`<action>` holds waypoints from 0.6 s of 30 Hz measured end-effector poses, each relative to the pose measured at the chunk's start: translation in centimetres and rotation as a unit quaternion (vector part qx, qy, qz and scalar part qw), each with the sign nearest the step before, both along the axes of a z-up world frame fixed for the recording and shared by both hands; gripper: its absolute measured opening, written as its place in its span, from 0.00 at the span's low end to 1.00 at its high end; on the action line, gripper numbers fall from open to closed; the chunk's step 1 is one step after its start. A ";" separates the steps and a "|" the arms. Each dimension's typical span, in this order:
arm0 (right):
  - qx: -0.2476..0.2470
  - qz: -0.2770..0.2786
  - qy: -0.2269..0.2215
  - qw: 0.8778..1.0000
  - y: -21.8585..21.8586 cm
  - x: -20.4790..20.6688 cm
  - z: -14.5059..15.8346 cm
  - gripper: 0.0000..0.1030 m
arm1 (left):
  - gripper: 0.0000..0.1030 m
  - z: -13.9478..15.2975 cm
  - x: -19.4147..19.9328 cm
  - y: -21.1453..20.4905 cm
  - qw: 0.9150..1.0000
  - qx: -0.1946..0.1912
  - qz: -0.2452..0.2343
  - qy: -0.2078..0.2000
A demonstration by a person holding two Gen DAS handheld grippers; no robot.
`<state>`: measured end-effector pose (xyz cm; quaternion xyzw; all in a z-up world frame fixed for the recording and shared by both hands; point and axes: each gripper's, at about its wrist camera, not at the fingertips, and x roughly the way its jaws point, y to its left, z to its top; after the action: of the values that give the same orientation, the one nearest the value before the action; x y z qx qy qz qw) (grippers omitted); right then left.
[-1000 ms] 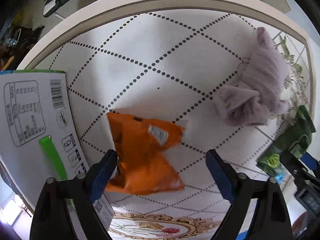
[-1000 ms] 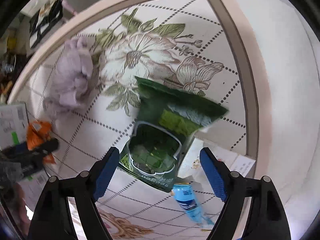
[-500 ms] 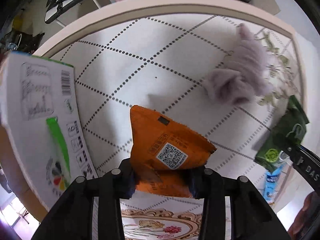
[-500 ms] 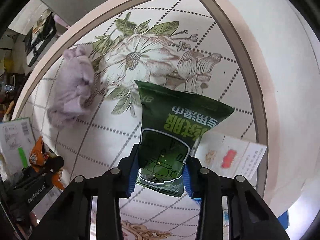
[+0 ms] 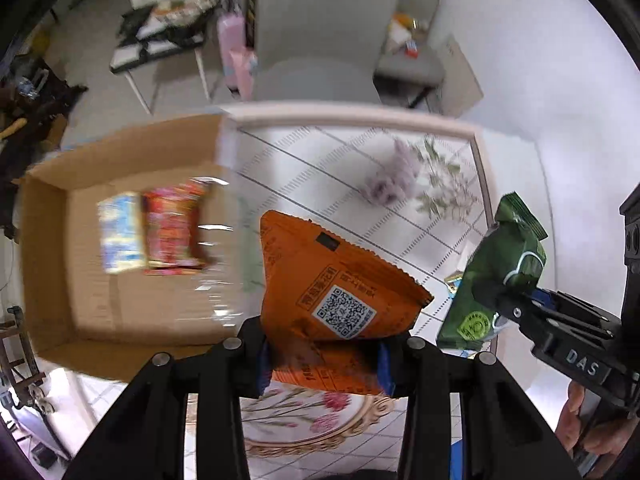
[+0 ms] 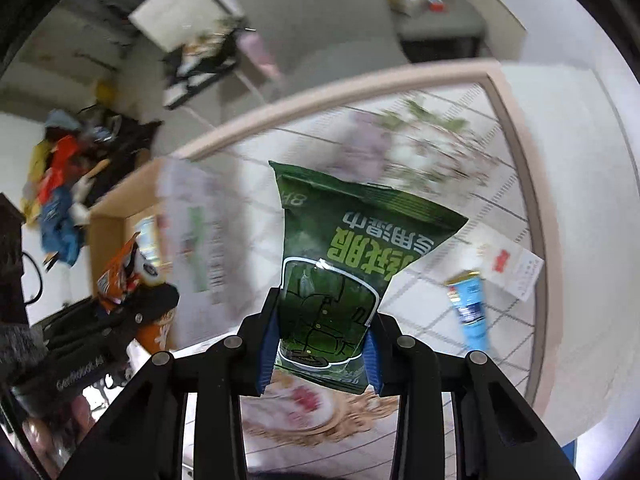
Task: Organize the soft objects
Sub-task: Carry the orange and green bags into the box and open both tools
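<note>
My left gripper is shut on an orange snack bag and holds it lifted above the table, beside the open cardboard box. My right gripper is shut on a dark green snack bag, also lifted; that bag shows in the left wrist view. A lilac fluffy cloth lies on the patterned tablecloth farther back. The orange bag shows small in the right wrist view.
The box holds a red packet and a blue-yellow packet. A blue tube and a white card lie on the table at the right. A grey chair stands behind the table.
Both grippers closed on their bags, lifted them off the table and swung left; the inside of the cardboard box has come into view.
</note>
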<state>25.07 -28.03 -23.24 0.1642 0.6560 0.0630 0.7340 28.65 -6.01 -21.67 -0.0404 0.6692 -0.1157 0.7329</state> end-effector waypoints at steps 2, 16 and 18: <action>0.005 0.020 -0.019 1.000 3.4 -0.4 2.5 0.37 | 0.35 2.0 -0.3 2.9 1.000 0.003 0.007 -0.014; -0.002 0.070 -0.005 0.998 24.6 0.5 4.2 0.37 | 0.35 1.5 1.0 21.1 0.996 0.064 0.054 -0.020; -0.019 0.068 0.006 0.998 26.0 0.9 2.4 0.37 | 0.35 0.0 1.7 22.6 0.996 0.070 0.056 -0.007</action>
<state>25.93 -2.01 -20.84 0.1057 0.6710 0.0990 0.7272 30.35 16.55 -21.71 -0.0256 0.6669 -0.0282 0.7441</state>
